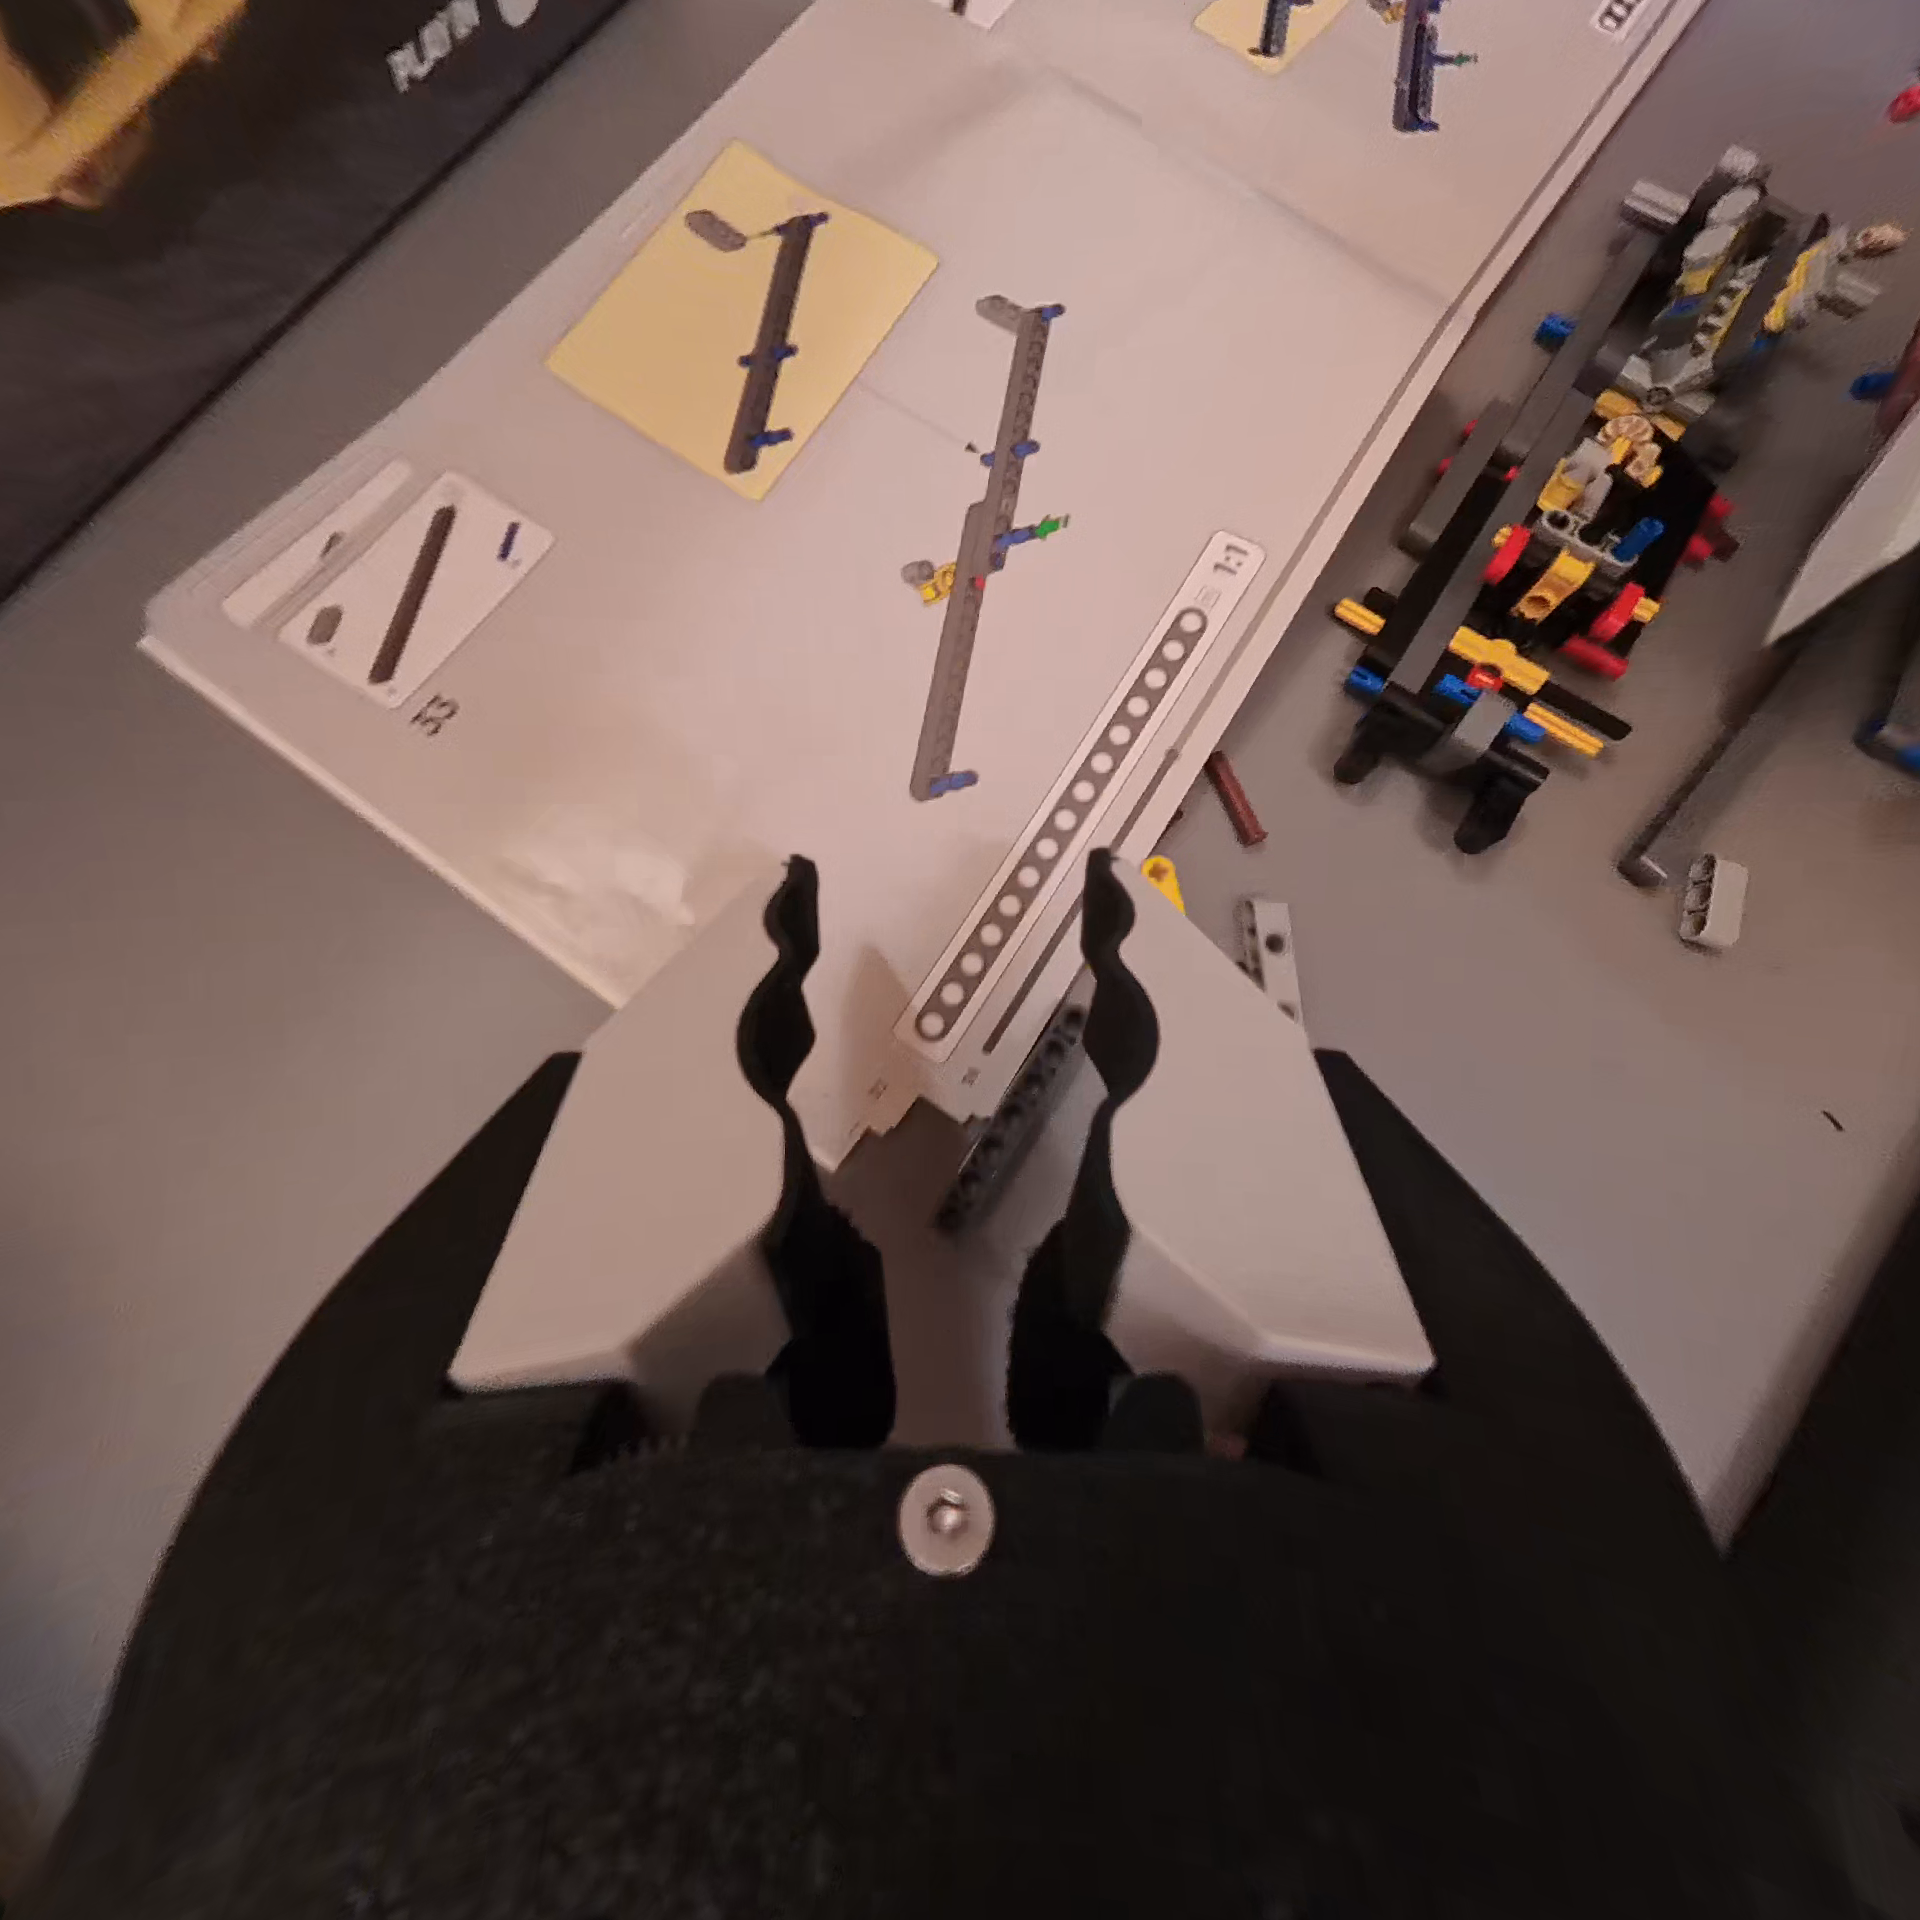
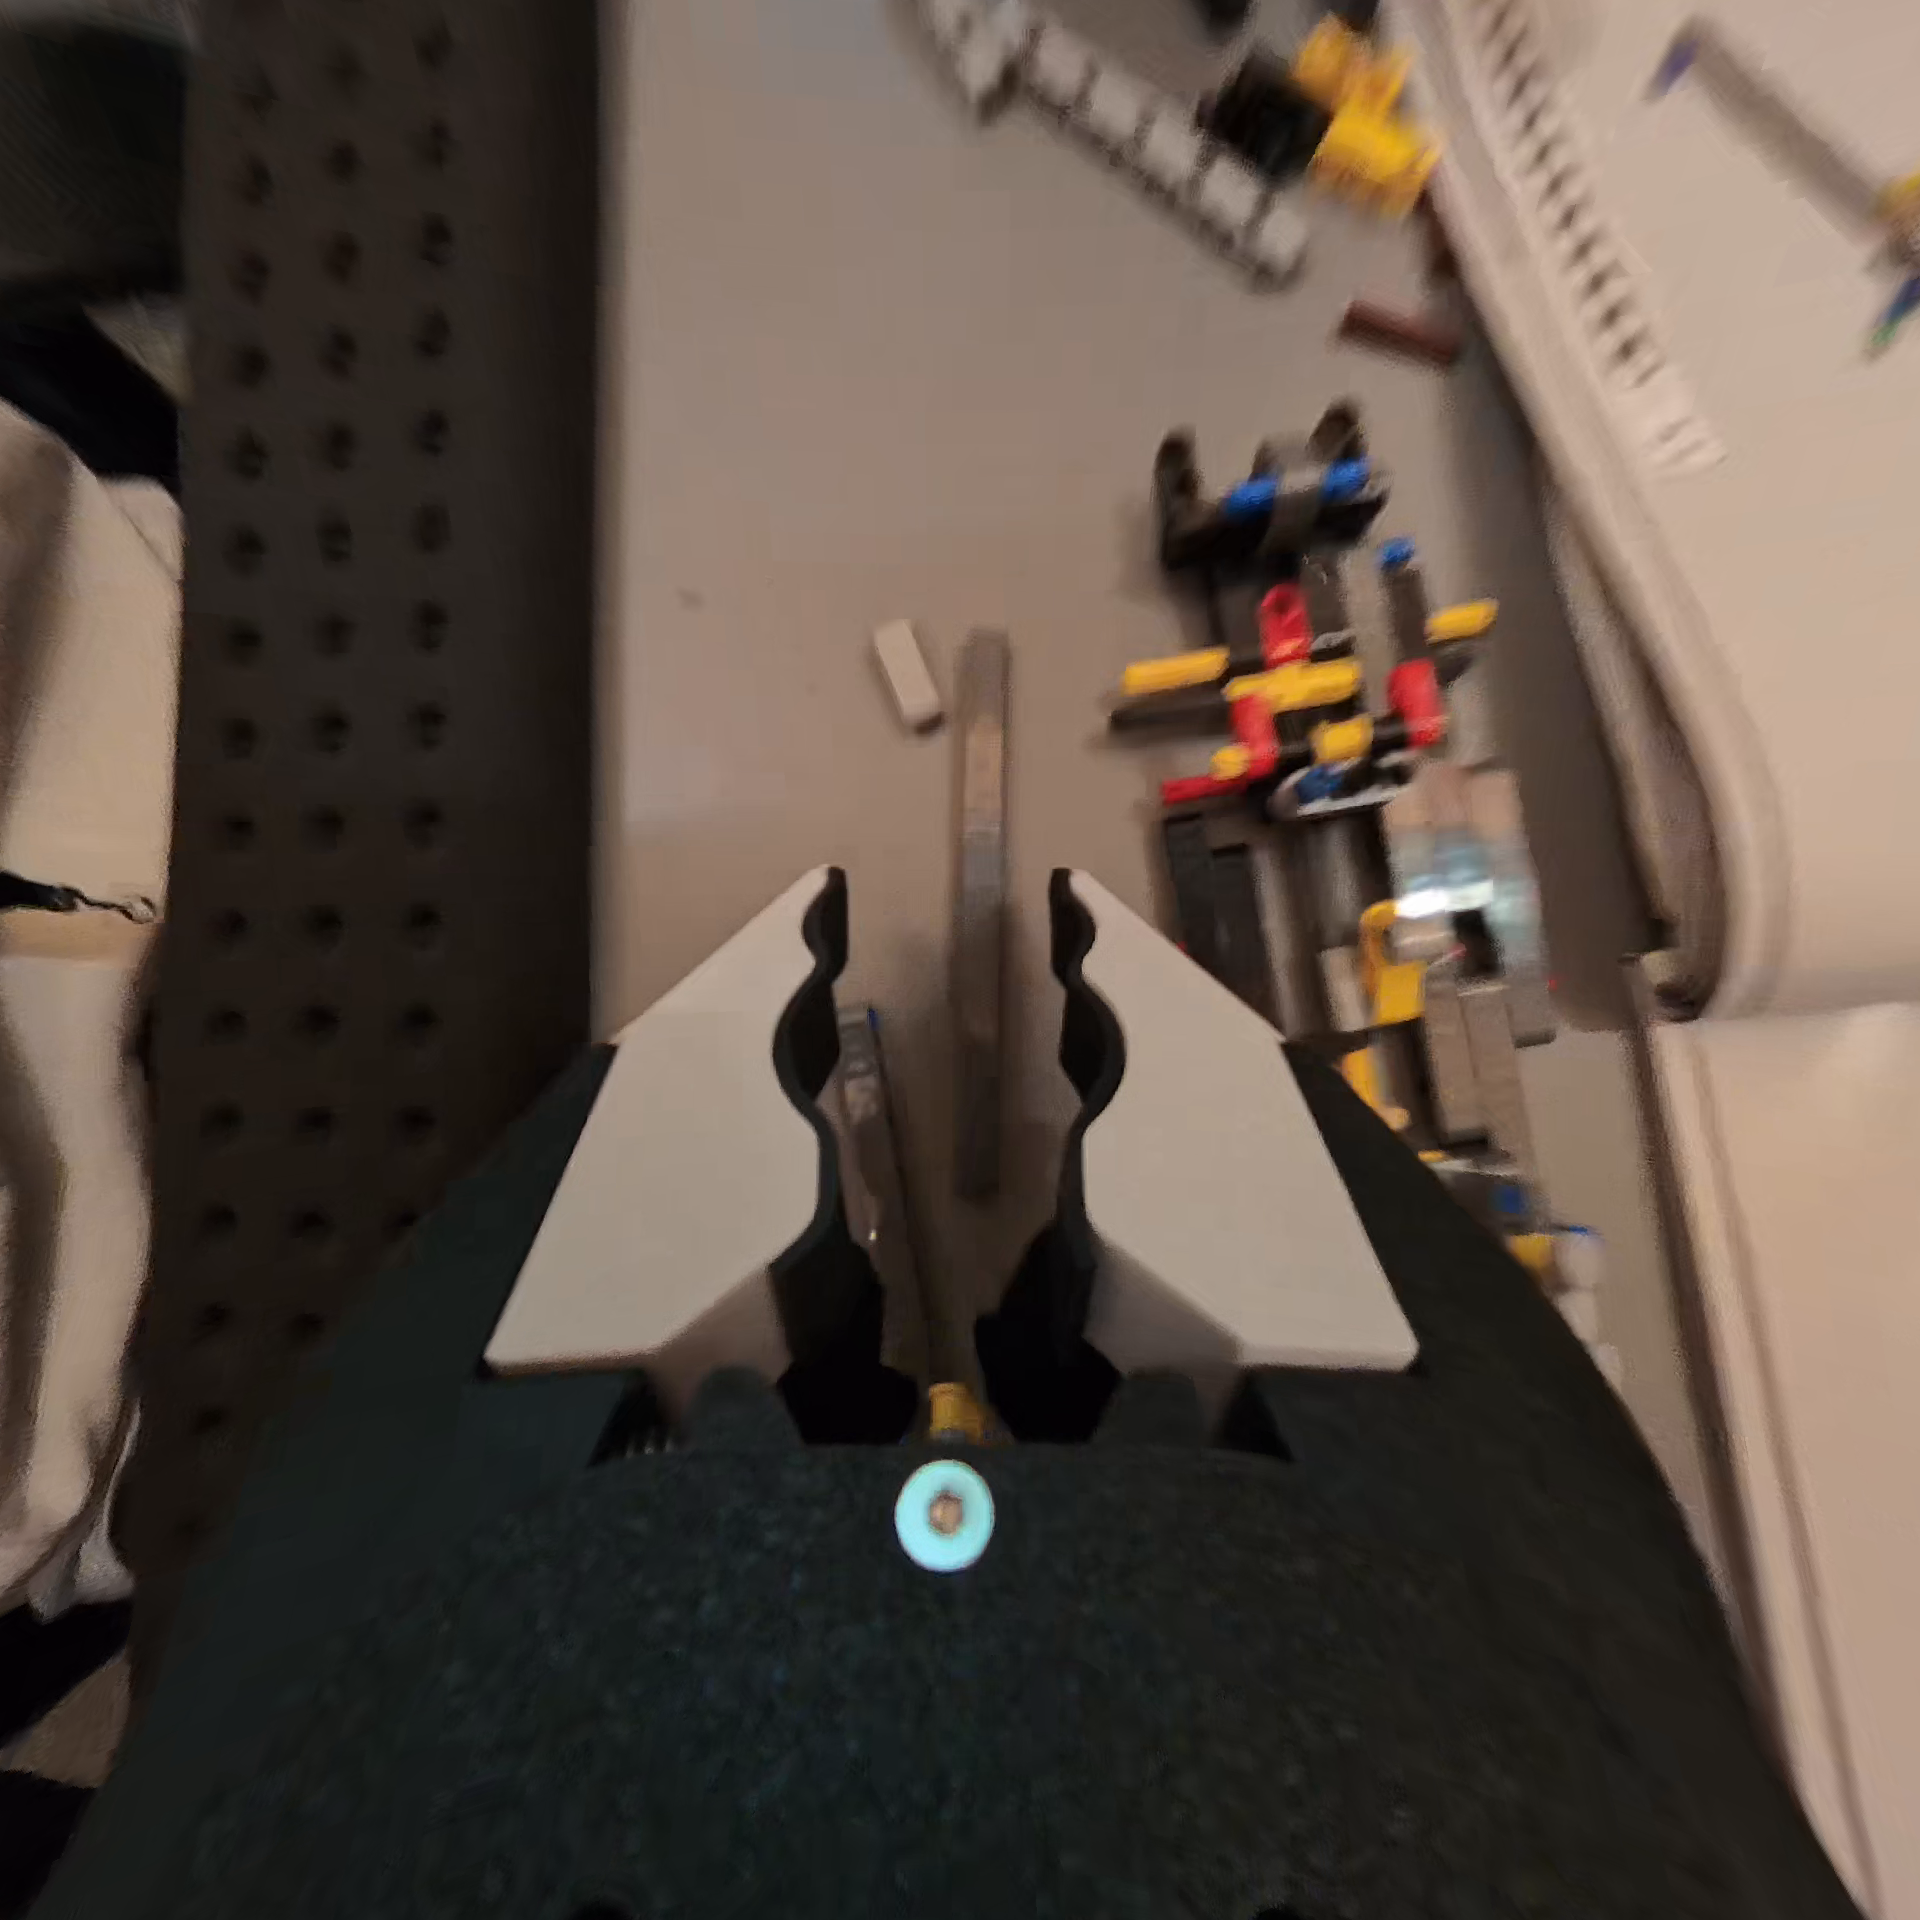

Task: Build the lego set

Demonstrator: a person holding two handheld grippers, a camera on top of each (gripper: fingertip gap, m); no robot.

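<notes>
**Both grippers empty over the desk**

Above the open instruction booklet [image 1: 727, 582], my left gripper [image 1: 951, 883] hangs, fingers apart, holding nothing. My right gripper [image 2: 945, 883] hovers spread over a long grey beam [image 2: 982, 831] on the desk [image 2: 790, 436]. Right of the beam lies the half-built Lego model [image 2: 1320, 727].

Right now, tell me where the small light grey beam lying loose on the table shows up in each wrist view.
Left wrist view: the small light grey beam lies at the right edge, right of the long grey beam's near end.
Right wrist view: it sits above centre, just left of that beam's far end.
Shared landmark: the partly built model, right of the beam in the right wrist view.
</notes>
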